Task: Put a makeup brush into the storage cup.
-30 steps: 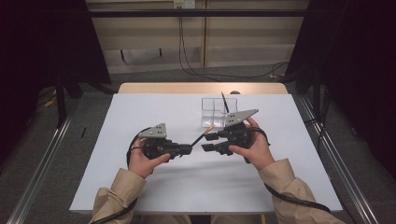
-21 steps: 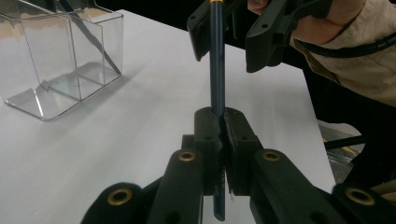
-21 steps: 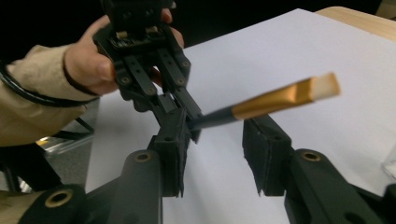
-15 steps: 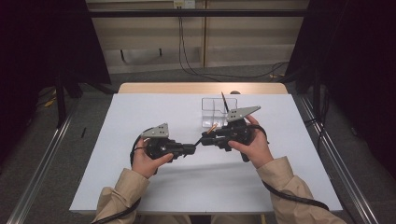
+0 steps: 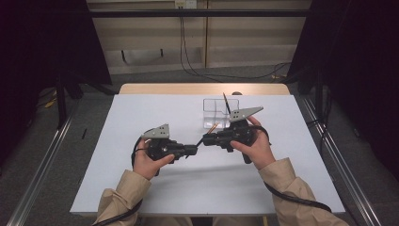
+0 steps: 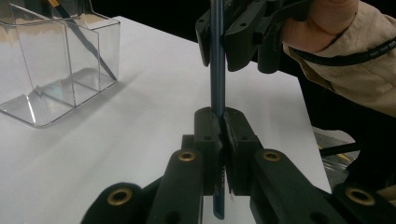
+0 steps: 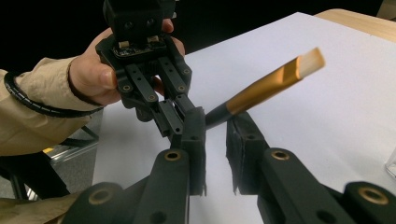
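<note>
The white table top (image 5: 141,188) lies bare along its left half and along the near edge, giving open passage there. One obstacle stands on it: a clear plastic two-compartment box (image 5: 220,113) at the far centre, with a dark pencil (image 5: 227,103) leaning up out of it. The right gripper (image 5: 207,140) is just in front of this box, so room on its far side is tight. Between the right gripper and the left gripper (image 5: 193,150) a slim blue-black brush handle with a gold ferrule (image 7: 261,91) spans the gap, blocking passage between them. Right of the box the table is free to the edge.
</note>
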Available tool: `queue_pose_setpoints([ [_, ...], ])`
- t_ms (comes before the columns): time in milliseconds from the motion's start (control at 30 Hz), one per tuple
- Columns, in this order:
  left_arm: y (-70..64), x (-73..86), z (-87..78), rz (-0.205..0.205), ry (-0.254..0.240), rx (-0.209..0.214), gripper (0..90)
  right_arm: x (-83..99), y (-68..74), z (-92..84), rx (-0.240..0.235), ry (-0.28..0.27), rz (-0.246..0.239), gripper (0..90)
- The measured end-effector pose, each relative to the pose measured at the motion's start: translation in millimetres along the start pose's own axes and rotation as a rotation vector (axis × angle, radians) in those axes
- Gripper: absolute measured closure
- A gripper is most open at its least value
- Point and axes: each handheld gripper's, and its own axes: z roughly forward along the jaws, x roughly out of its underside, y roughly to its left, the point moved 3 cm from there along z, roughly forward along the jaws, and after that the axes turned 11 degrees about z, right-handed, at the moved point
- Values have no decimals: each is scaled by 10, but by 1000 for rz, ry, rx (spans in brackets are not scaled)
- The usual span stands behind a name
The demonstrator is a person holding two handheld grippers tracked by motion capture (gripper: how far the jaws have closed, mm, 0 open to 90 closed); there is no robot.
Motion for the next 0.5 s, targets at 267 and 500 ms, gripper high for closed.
queue_pose_setpoints([
  [267, -8, 6, 27, 3, 16, 1, 851, -15, 6, 17, -12, -11, 20, 792],
  [500, -23, 11, 89, 6, 21, 2, 850, -19, 11, 26, -38, -33, 54, 820],
])
